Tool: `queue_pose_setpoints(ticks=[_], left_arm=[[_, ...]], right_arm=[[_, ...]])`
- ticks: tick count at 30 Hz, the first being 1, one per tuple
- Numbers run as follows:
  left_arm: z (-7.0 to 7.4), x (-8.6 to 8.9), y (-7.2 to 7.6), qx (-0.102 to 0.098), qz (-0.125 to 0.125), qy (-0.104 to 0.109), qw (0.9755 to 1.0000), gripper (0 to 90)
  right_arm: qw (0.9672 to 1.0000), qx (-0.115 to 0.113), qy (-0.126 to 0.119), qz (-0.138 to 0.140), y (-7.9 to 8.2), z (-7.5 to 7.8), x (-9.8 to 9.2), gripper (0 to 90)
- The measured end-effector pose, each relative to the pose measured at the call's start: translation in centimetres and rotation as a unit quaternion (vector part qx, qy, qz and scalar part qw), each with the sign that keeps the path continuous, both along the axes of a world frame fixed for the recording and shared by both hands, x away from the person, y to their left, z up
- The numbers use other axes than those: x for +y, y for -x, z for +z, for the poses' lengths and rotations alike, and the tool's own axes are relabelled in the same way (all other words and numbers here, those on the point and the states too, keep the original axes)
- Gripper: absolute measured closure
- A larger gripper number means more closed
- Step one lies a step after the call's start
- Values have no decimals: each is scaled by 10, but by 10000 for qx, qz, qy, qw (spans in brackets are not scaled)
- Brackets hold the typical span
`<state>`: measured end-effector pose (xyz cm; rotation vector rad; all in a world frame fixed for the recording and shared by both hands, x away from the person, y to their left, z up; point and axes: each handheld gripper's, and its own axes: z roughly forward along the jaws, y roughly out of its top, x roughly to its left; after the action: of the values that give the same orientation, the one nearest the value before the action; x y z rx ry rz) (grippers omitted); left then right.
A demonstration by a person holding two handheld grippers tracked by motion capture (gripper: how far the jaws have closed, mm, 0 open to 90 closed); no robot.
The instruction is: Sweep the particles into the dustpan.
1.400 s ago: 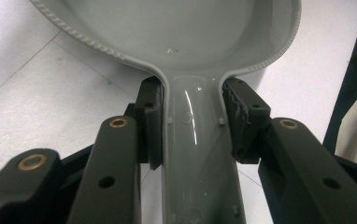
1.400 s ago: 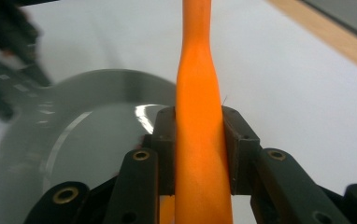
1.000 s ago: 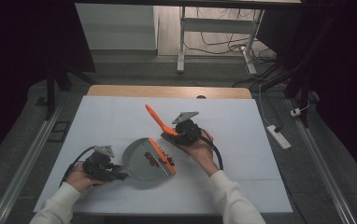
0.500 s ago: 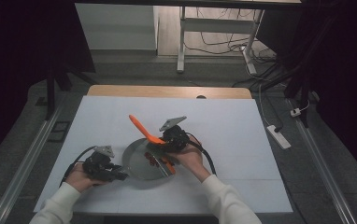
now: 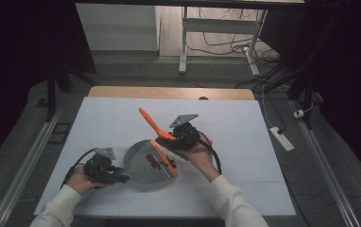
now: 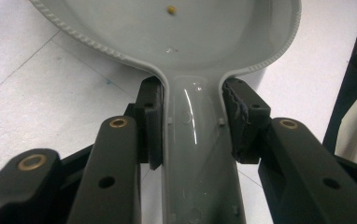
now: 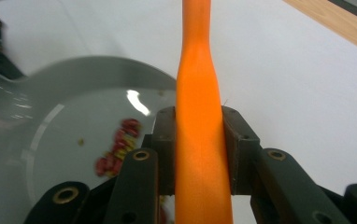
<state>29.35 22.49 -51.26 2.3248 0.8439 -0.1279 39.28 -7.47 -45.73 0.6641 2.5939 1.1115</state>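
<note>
Left gripper (image 5: 117, 177), at lower left of the high view, is clamped on the handle of a grey dustpan (image 5: 143, 163) and holds it flat on the white table (image 5: 263, 142); in the left gripper view the ridged pads (image 6: 239, 119) press both sides of that handle (image 6: 197, 154), with the pan's ribbed rim toward the top of the frame. Right gripper (image 5: 171, 144), just right of centre, is closed on an orange brush (image 5: 157, 130) whose handle slants toward the upper left while its head (image 5: 164, 158) rests across the right part of the pan; the right gripper view shows the handle (image 7: 200, 140) squeezed between the jaws. Small red and yellow pieces (image 5: 152, 161) lie inside the pan, beside the brush head. Risks, as a judgement: the brush is gripped on a smooth, tapering handle, so a firm stroke could twist it in the pads; a sweep directed toward the pan's open edge could push the pieces back onto the table; and sideways pressure from the brush could swing the pan about its narrow handle, where the left pads have little to bear on. Compared with the frame half a second earlier, the brush handle points higher and more to the right, and the right hand has shifted slightly rightward, whereas the left hand and the pan lie as before.
</note>
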Motion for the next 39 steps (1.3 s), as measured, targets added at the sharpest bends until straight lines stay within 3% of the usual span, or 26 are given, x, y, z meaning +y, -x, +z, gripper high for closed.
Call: queue_pose_setpoints(ticks=[7,15,17,24,30,32,37,39], left_arm=[[0,0,0,8,6,3,10000,617],[0,0,1,-11,10,-10,10000,617],[0,0,0,-4,4,-3,10000,617],[0,0,0,-3,4,-11,10000,617],[0,0,0,-9,6,-9,10000,617],[0,-1,1,-16,10,-13,10000,617],[0,0,1,-10,13,-7,10000,617],[0,0,0,-10,4,-6,10000,617]], right_arm=[[9995,-141,227,-194,-1,-1,-14,697],[9979,59,535,-373,1,-20,-27,698],[9981,84,482,-361,3,-21,-26,698],[9977,-90,652,-129,15,-23,-12,697],[9979,-97,633,41,23,-23,-4,697],[9987,12,497,119,25,-24,-1,697],[9981,-164,525,279,33,-22,8,695],[9989,-1,235,401,33,-19,6,698]])
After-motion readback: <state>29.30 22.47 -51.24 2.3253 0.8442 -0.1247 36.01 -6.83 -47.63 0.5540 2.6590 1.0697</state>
